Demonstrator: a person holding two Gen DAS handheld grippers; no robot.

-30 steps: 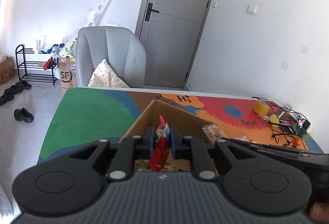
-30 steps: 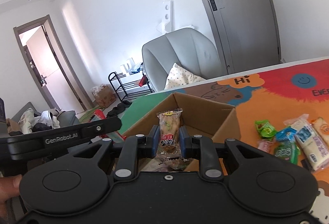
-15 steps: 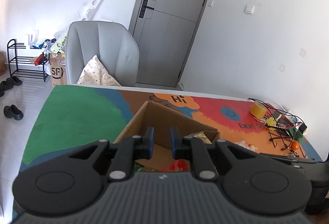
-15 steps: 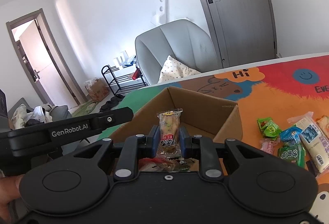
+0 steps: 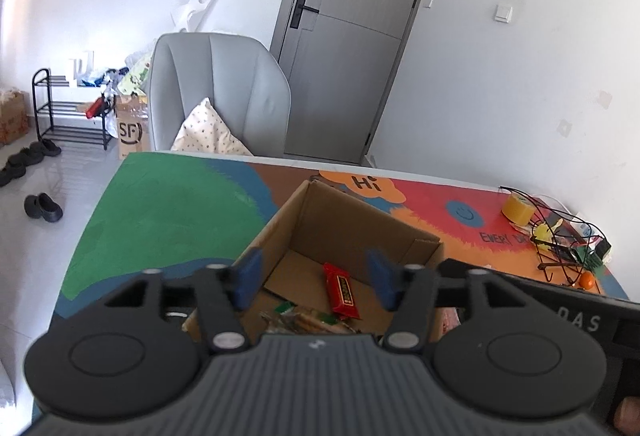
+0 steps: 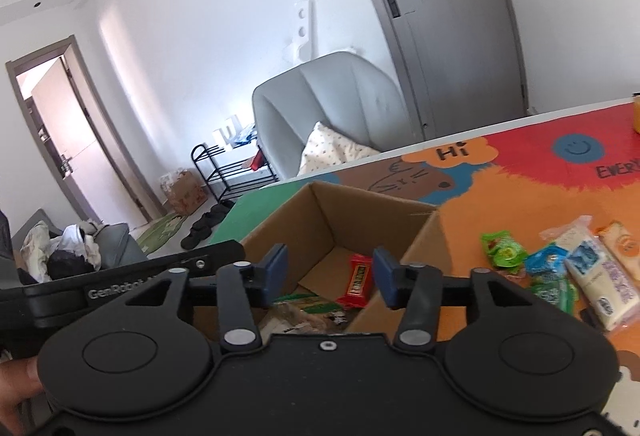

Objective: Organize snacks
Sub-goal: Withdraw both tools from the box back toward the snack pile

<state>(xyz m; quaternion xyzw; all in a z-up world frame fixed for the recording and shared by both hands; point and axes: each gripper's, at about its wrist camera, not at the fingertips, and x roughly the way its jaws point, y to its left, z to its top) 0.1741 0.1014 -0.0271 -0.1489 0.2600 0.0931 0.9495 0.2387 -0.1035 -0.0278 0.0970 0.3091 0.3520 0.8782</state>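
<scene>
An open cardboard box [image 5: 340,220] [image 6: 328,216] stands on the colourful table mat. On its floor lie a red snack bar [image 5: 341,290] [image 6: 357,281] and several other wrapped snacks [image 5: 298,320] [image 6: 308,310]. My left gripper [image 5: 314,278] hovers over the box, its jaws opening, nothing between them. My right gripper [image 6: 326,276] hangs over the same box from the other side, its jaws also opening and holding nothing. To the right of the box, loose snacks lie on the mat: a green pack [image 6: 502,248], a blue pack [image 6: 546,262] and a white pack [image 6: 596,276].
A grey armchair [image 5: 218,92] with a cushion stands behind the table, beside a grey door [image 5: 352,48]. A yellow tape roll [image 5: 516,208] and a wire rack [image 5: 568,248] sit at the table's far right. A shoe rack [image 5: 68,112] and shoes are on the floor at left.
Both grippers let go of their snacks. The left one dropped the red bar into the box and opened wide. The right one released the brown wrapped snack, which is gone from between its fingers.
</scene>
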